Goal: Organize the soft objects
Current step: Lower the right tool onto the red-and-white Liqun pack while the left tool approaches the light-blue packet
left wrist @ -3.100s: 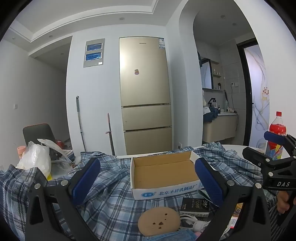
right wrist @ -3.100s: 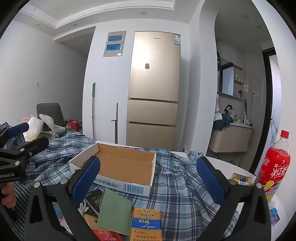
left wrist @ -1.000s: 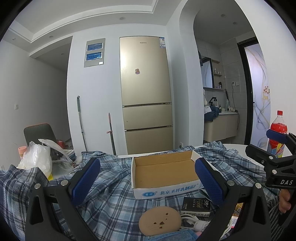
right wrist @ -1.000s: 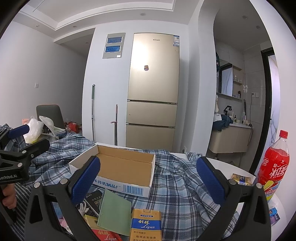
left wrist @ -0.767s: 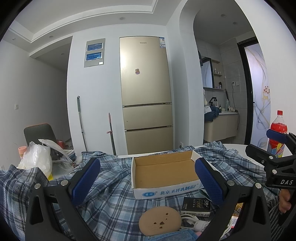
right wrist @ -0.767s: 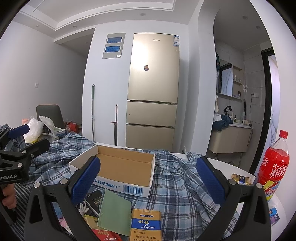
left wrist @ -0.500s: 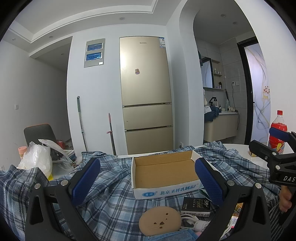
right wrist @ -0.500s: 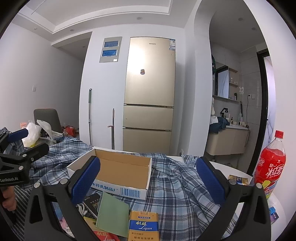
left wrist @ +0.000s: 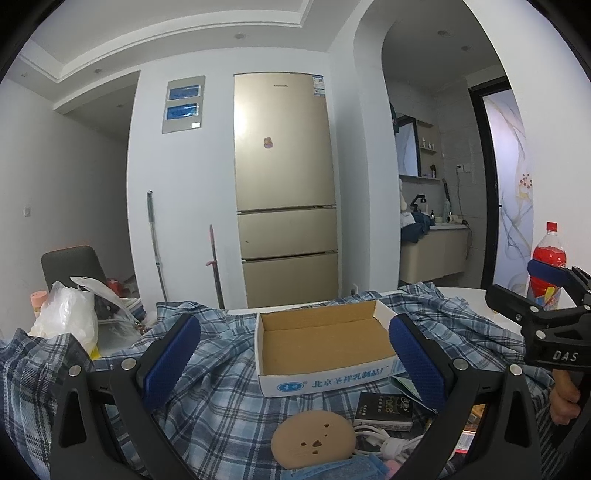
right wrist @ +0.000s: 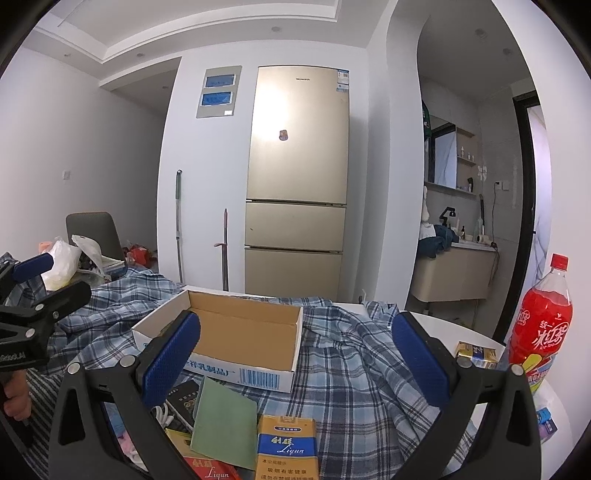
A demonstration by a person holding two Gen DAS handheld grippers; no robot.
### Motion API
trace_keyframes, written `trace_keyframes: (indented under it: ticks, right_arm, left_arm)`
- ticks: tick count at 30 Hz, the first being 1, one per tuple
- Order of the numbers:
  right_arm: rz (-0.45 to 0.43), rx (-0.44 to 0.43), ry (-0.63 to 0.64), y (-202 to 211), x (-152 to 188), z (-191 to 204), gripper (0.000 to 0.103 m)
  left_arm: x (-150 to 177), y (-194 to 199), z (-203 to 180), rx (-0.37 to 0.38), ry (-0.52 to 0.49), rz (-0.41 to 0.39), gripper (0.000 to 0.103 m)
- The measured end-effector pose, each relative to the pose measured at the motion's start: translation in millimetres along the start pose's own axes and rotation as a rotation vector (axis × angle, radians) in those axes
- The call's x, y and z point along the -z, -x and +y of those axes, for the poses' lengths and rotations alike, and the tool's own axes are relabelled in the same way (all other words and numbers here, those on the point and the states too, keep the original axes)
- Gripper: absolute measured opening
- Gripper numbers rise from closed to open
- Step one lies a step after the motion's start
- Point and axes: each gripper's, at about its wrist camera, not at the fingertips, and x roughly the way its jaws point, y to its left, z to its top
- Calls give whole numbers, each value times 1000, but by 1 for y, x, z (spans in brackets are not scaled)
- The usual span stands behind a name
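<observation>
Ahead of both hand-held grippers, the plaid shirt (left wrist: 221,387) was spread across the desk, its length running left to right. The left hand-held gripper (left wrist: 291,363) and right hand-held gripper (right wrist: 295,365) were held wide apart and empty, the right judged nearer the shirt's far-right folds.

Soft, even light falls from recessed ceiling spots (left wrist: 239,36), with a pale glare on the gold fridge door (left wrist: 258,122). Both views stay sharp, but walls bow hard toward black corners.

"DAS" stands on the right gripper (left wrist: 554,295) at the frame's right edge; "Ligun" on the yellow pack (right wrist: 287,448); "ice tea" on the bottle (right wrist: 541,328), right.
</observation>
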Motion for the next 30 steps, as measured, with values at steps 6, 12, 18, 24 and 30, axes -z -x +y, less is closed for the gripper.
trace_keyframes:
  ticks: [6,12,18,24,30]
  right_arm:
    - [50,-31,-51,-5,-5,-10,103]
    - [120,-88,-77,-6,-7,-12,103]
    - [249,-190,-61,-6,-12,-7,103]
    - [405,-324,-183,-12,-6,-20,103]
    - [519,-411,-226,-12,17,-24,91]
  left_arm:
    - [-8,12,-14,-14,-57,4,103]
    - [-14,17,-18,58,-34,66,103]
    - [-19,15,-17,56,-23,164,103]
    - [-16,20,-10,45,2,228,103]
    - [0,24,-1,73,38,327,103]
